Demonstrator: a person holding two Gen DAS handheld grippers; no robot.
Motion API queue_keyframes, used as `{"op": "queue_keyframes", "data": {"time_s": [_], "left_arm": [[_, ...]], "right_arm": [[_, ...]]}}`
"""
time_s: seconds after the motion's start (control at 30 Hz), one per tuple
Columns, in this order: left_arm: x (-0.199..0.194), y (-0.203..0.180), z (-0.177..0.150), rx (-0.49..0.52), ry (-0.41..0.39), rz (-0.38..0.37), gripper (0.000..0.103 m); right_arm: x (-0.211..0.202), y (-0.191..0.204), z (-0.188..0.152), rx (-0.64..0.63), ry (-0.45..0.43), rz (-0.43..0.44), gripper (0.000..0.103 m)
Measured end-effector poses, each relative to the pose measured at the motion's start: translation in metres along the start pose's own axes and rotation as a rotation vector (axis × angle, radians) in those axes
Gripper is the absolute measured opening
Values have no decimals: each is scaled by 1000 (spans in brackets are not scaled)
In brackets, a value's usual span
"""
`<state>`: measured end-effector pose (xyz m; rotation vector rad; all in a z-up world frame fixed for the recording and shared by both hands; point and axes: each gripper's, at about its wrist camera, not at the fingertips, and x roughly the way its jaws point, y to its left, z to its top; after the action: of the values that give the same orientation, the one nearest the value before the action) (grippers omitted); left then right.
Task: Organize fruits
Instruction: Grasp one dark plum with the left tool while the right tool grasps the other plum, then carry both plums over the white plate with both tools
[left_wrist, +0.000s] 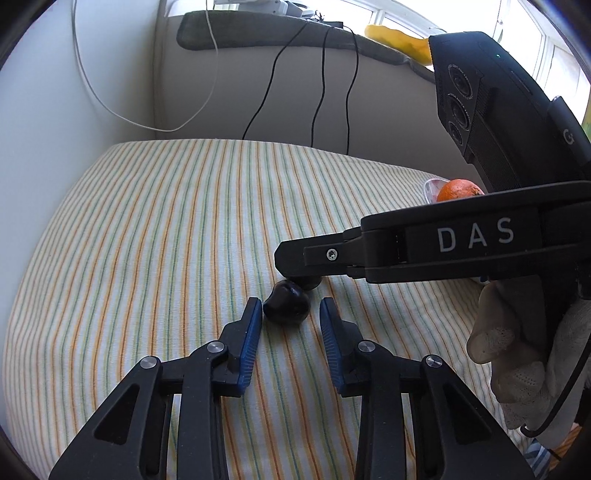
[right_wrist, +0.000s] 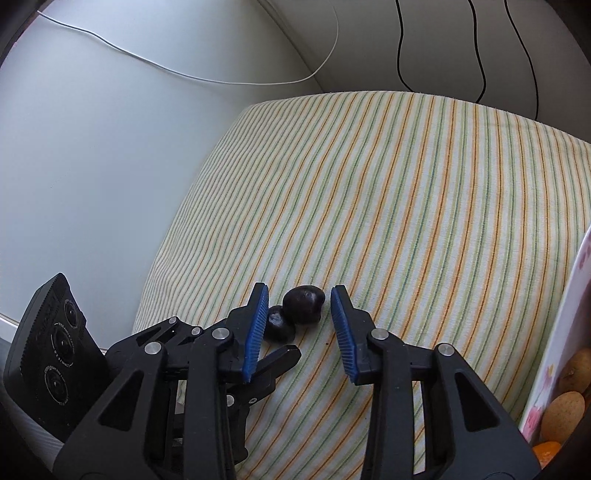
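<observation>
Two dark purple fruits lie close together on the striped cloth. In the left wrist view the nearer dark fruit sits between the tips of my open left gripper; the second one is mostly hidden under my right gripper, which crosses from the right. In the right wrist view the larger dark fruit lies between the tips of my open right gripper, and the smaller one lies beside the left pad. An orange sits in a clear bowl at far right.
The striped cloth covers a cushion against a pale wall with hanging cables. A pink-patterned box at the right edge holds brown fruits and an orange. A gloved hand holds the right gripper.
</observation>
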<state>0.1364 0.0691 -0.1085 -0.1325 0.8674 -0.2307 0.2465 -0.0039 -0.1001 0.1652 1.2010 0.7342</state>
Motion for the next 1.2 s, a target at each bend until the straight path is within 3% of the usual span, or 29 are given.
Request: {"op": "queue_keyframes", "data": {"time_s": [0.23,0.43,0.83,1.2], "left_arm": [[0,-1,7,-7,6,1,24],[-2,0,7,-8,2,2,24],[-16,-3,5,-16,-29,-18,24],[-29,-36,7,5,-62,-79,24]], "right_arm": [[11,-3,-1,17,6,10,26],[2,-6,-3,14,-15,11,25],[-46,-10,-22,-21,-88,8,25],[-101,-28,-47,-18,-174,-4,25]]}}
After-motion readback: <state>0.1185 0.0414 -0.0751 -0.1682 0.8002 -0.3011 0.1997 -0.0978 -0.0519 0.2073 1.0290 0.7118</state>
